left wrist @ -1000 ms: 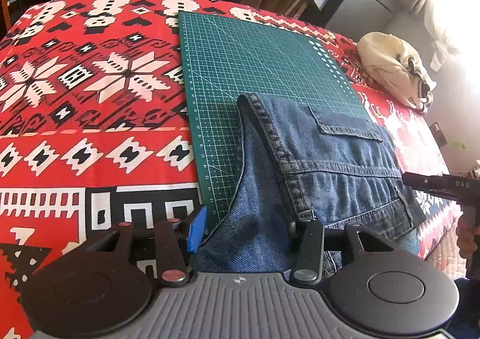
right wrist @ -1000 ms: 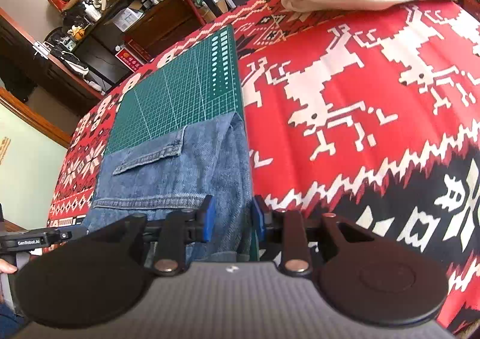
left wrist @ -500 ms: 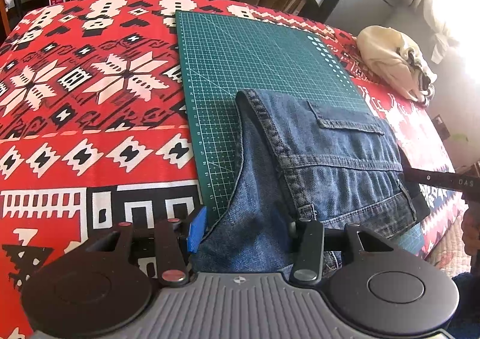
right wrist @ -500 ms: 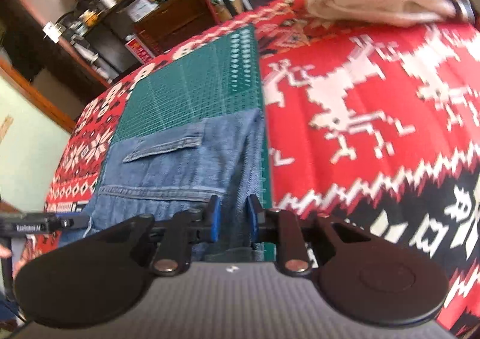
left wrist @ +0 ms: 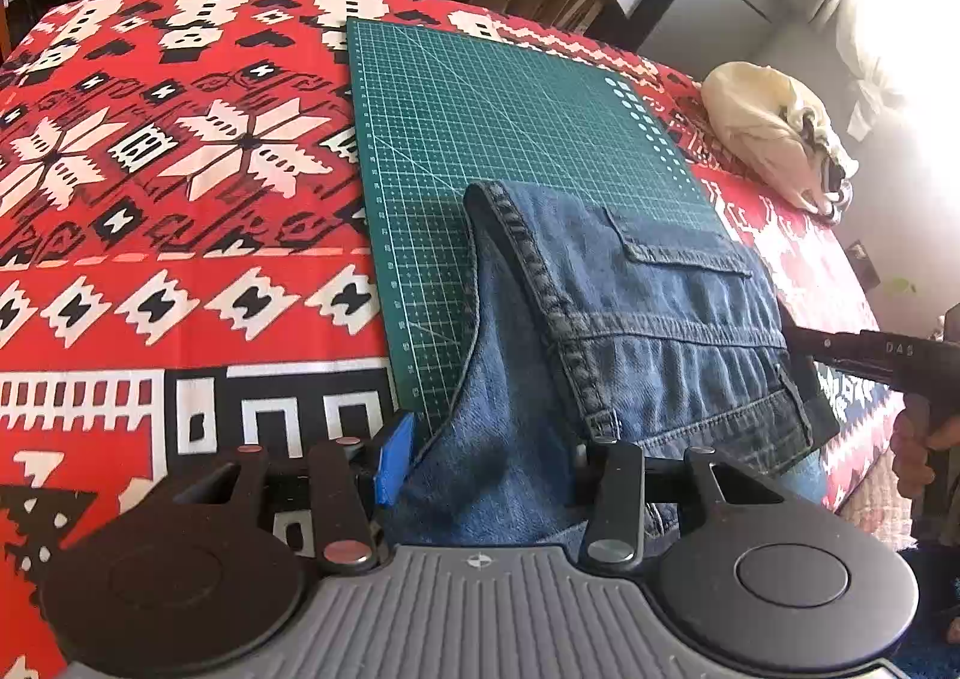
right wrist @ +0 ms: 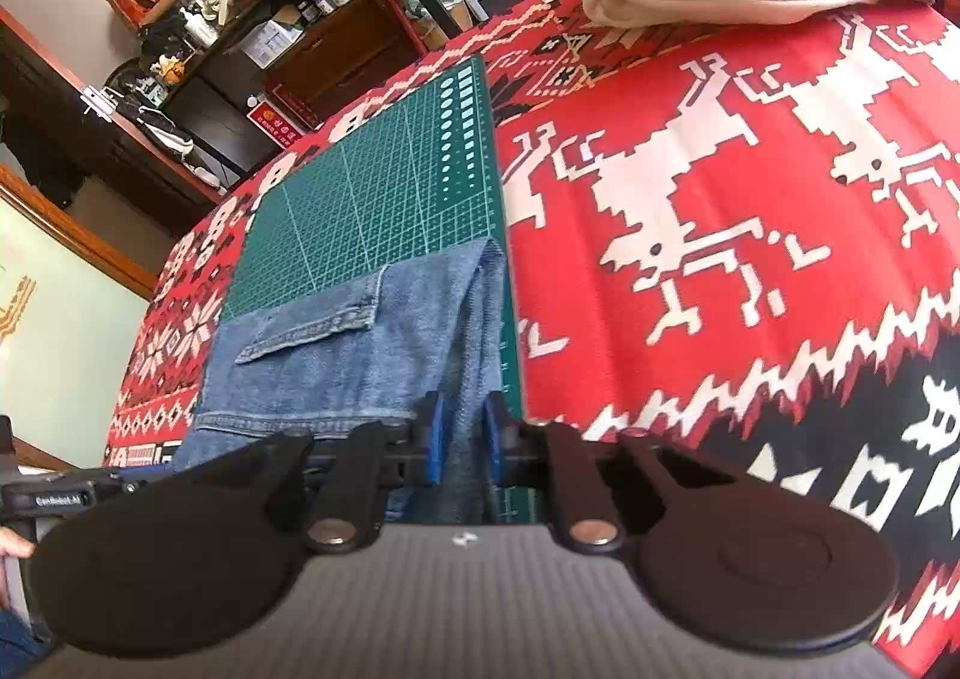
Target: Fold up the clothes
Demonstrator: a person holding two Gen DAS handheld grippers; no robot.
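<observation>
Garment: blue denim jeans (left wrist: pixel 648 331), already doubled over, lie on the near half of the green gridded cutting mat (left wrist: pixel 480 126); the pocket flap faces up, and the near end runs off the mat's near edge toward both tools.
Surface: the mat sits on a bed under a red, white and black patterned blanket (left wrist: pixel 180 187).
Left hand-held gripper (left wrist: pixel 489 466): jaws spread wide, with denim lying between them at the jeans' left edge; not pinching.
Right hand-held gripper (right wrist: pixel 462 439): blue pads narrowed around the jeans' right-hand folded edge, seemingly clamping it.
Bystander: a cream bundled garment (left wrist: pixel 774 132) lies beyond the mat's right side, well apart.
Risk: with only one side held, a lift could skew the layers and undo the fold.
Risk: the left jaws may catch just the top layer, splitting the stack.
</observation>
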